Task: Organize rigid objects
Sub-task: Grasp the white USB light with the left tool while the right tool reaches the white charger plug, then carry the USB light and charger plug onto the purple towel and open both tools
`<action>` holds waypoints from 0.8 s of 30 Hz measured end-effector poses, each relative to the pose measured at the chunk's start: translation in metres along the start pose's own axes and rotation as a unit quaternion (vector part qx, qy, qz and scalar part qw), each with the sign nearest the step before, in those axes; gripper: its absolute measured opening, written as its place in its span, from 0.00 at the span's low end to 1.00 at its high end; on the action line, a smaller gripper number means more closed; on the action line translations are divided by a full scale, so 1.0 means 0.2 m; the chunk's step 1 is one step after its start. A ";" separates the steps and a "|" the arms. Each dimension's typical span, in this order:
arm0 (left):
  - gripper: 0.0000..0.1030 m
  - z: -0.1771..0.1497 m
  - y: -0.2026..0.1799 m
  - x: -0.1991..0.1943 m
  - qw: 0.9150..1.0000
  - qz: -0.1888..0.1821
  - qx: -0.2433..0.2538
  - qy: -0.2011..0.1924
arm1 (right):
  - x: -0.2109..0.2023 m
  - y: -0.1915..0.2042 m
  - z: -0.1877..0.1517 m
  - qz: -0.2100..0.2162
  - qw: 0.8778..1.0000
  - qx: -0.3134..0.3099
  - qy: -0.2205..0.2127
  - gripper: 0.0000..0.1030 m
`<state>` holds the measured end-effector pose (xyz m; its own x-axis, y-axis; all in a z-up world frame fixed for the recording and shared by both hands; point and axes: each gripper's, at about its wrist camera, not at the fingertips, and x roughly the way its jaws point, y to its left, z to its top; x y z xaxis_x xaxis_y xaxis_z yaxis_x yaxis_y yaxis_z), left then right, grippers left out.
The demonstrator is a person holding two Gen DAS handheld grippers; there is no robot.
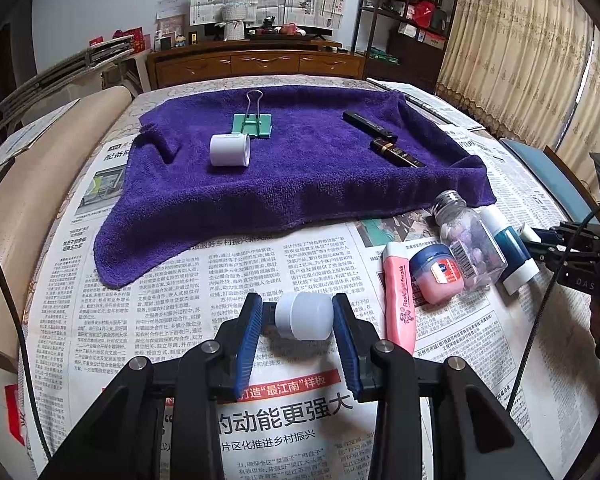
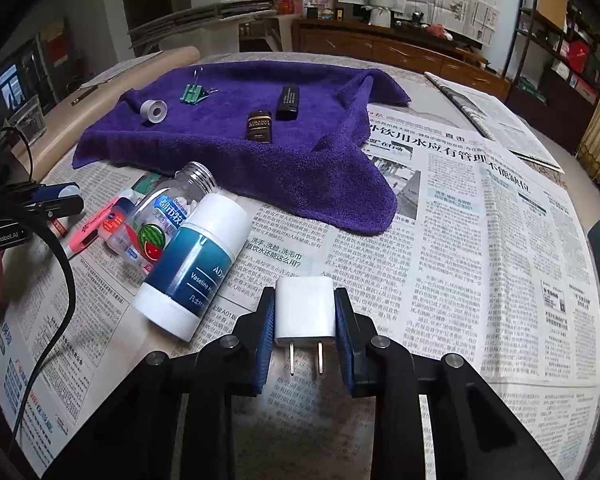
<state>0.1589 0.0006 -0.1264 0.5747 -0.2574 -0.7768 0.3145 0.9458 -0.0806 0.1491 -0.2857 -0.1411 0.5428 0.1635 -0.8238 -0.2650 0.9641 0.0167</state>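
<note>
Between ribbed blue jaws, boxy white charger (image 2: 305, 307)

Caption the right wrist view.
Right gripper clamps white plug adapter above newspaper, beside teal-labelled bottle.

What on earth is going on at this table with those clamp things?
A person is sorting small household items with two hand-held grippers. The left gripper is clamped on a small white jar, and the right gripper has closed on a white plug adapter, prongs pointing back at the camera. On the purple towel lie a green binder clip, a white tape roll and two dark tubes. More bottles and tubs sit on the newspaper.
</note>
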 end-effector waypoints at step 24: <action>0.33 0.23 0.08 -0.11 0.999 -0.007 -0.023 -0.038 | -0.12 -0.08 0.20 0.052 0.995 0.074 -0.043 0.27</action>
<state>0.1863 0.0119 -0.0827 0.6271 -0.2831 -0.7257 0.2894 0.9496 -0.1203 0.1727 -0.2970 -0.0978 0.5869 0.2757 -0.7613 -0.2066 0.9601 0.1884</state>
